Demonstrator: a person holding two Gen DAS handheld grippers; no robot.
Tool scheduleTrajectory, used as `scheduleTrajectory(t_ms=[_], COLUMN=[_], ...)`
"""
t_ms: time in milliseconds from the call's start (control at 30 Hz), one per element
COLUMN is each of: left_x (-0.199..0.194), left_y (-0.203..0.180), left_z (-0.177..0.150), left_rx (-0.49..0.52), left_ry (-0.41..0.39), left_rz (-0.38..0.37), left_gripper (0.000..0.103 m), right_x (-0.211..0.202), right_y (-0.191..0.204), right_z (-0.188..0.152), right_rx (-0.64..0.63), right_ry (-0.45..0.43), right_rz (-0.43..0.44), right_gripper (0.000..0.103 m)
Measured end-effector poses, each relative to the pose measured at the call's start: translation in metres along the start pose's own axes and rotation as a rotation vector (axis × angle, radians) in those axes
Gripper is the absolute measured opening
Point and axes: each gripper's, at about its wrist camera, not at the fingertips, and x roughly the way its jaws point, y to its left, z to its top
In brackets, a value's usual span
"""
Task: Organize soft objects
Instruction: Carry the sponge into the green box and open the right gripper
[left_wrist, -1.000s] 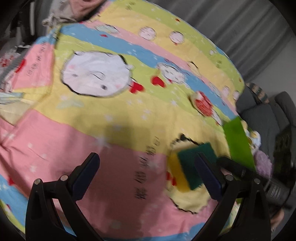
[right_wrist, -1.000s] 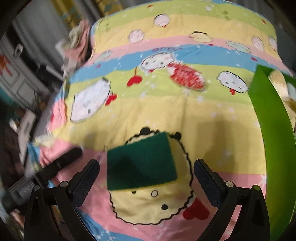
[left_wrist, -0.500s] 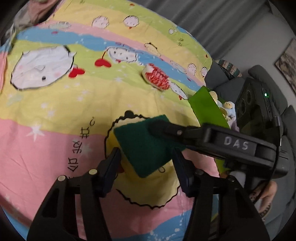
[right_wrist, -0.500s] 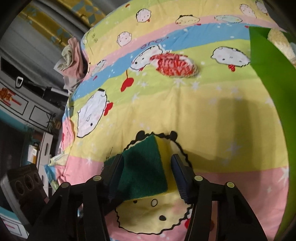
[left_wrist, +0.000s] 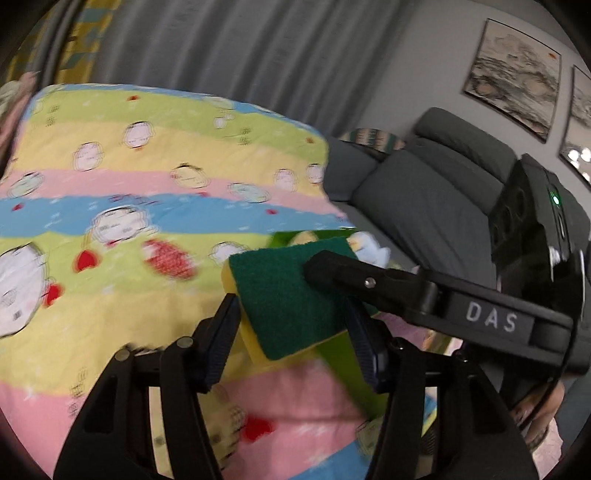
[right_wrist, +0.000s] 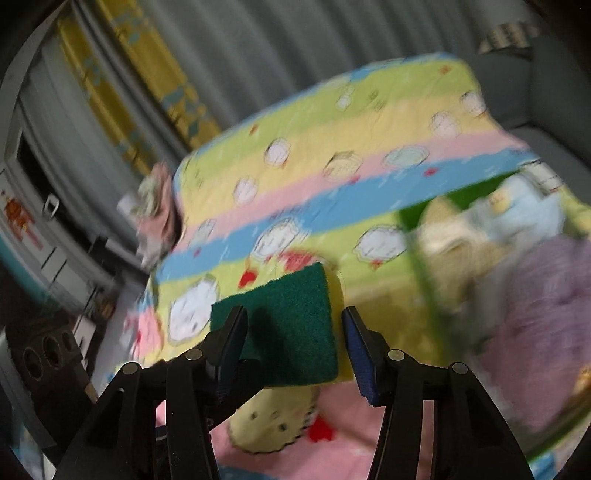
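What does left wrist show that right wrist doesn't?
Left wrist only: the right gripper seen from outside, reaching in from the right with DAS on its body, two framed pictures on the wall, and the grey sofa in full.
Right wrist only: a white cabinet at left, a yellow patterned curtain, and a purple soft item in the green bin.
Both: the green and yellow sponge, clamped by both grippers and lifted off the striped cartoon blanket, and the grey curtain.
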Motion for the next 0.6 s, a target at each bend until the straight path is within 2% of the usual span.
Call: scheduleTrajectory(t_ms=[300, 600], left_x=[0.064, 0.131], left_y=[-0.062, -0.077], left_z=[0.020, 0.022], left_rx=[0.118, 0.122], left_ry=[0.043, 0.194], left_rz=[-0.067, -0.068], left_gripper=[0.056, 0.056], right_x=[-0.047, -0.038], right_y=[-0.073, -0.133], right_z=[0.023, 0.028], right_rx=[0.127, 0.262], right_ry=[-0.160, -0.138], right_rz=[-0.069, -0.155], right_gripper=[0.056, 0.056])
